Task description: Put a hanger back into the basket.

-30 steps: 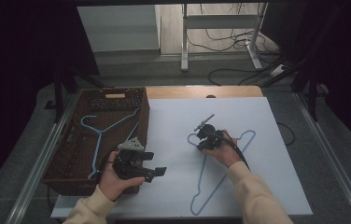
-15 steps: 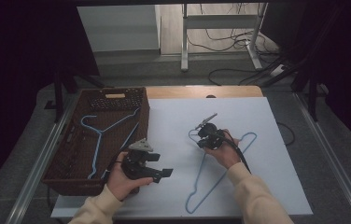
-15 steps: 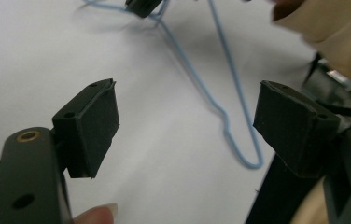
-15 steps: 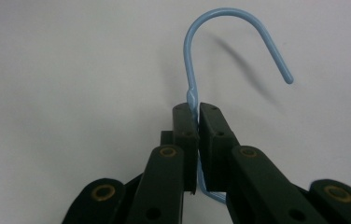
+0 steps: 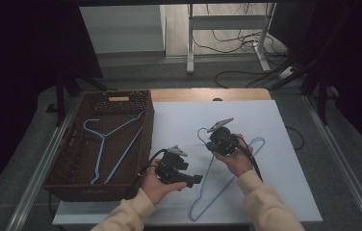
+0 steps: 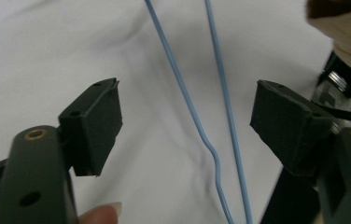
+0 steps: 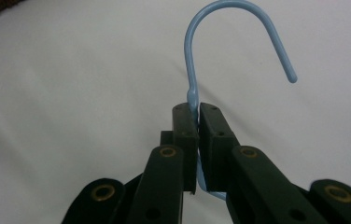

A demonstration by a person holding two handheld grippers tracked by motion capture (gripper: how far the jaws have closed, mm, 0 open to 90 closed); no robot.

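Note:
A light-blue wire hanger [image 5: 205,182] lies on the white sheet [image 5: 285,192] that covers the table. My right gripper [image 5: 210,143] is shut on its neck just below the hook; in the right gripper view the jaws [image 7: 197,126] pinch the wire and the hook [image 7: 239,8] curves up beyond them. My left gripper [image 5: 194,180] stands open at the hanger's lower left arm. In the left gripper view two blue wires [image 6: 193,109] run between its wide-apart jaws [image 6: 185,119], touching neither pad.
A dark woven basket [image 5: 58,163] stands at the table's left with a second blue hanger [image 5: 103,144] lying in it. The other hand's sleeve [image 6: 346,23] shows at the left gripper view's top right. Cables and a stand's legs lie on the floor behind the table.
My left gripper has moved right from beside the basket to the hanger's lower arm, staying open. The right gripper keeps its hold on the neck and has barely shifted.

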